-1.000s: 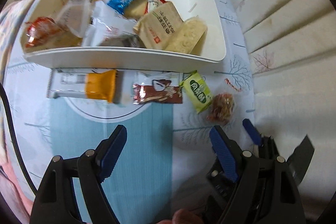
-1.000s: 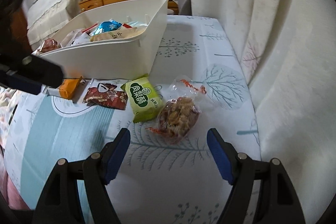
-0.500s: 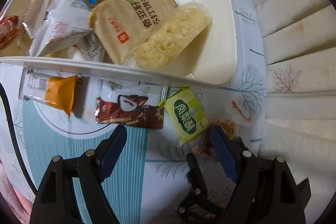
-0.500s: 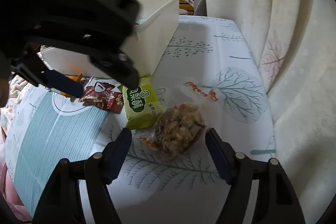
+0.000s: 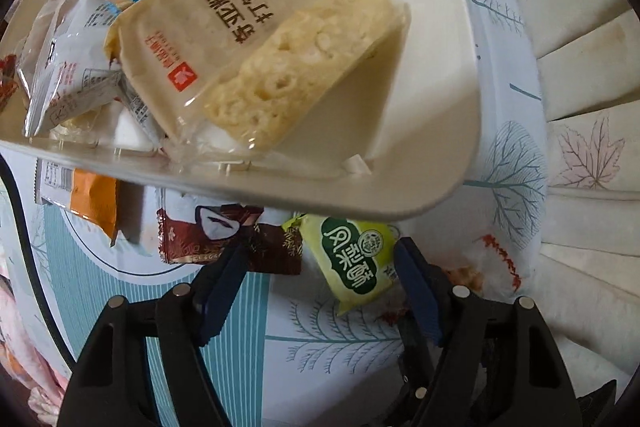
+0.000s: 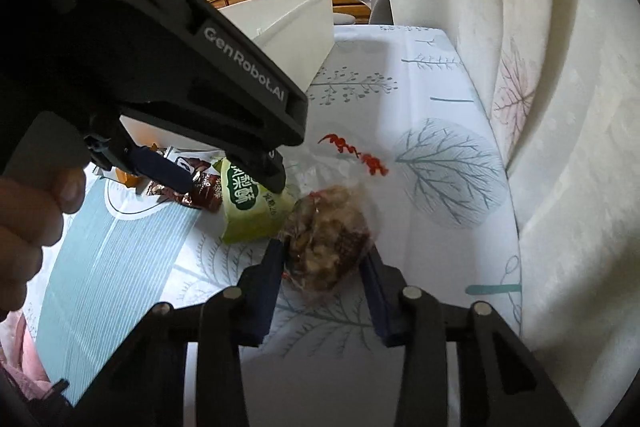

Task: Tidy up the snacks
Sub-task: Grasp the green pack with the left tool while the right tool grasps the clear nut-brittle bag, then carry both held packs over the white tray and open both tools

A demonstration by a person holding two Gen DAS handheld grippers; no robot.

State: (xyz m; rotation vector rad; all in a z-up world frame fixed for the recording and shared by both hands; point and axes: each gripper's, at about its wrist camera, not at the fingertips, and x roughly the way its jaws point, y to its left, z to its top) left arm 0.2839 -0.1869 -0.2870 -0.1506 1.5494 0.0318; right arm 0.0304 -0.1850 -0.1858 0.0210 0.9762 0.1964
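a: what's hard to see? the white bin (image 5: pixel 432 75) rim covers the tops of the orange-ended bar (image 5: pixel 94 203) and the brown wrapper (image 5: pixel 224 239). the left gripper (image 6: pixel 224 173) body blocks most of the bin in the right view.

b: readable stuff? "genrobot.ai" on that gripper. the green packet (image 5: pixel 352 259) and the beige pack (image 5: pixel 208 23) have chinese print.

a: jaws? left closing, green packet between them, pads not on it. right gripper (image 6: pixel 326 259) closing around the clear-wrapped nut cluster (image 6: pixel 328 239) on the tablecloth (image 6: pixel 420 99), pads at its sides.
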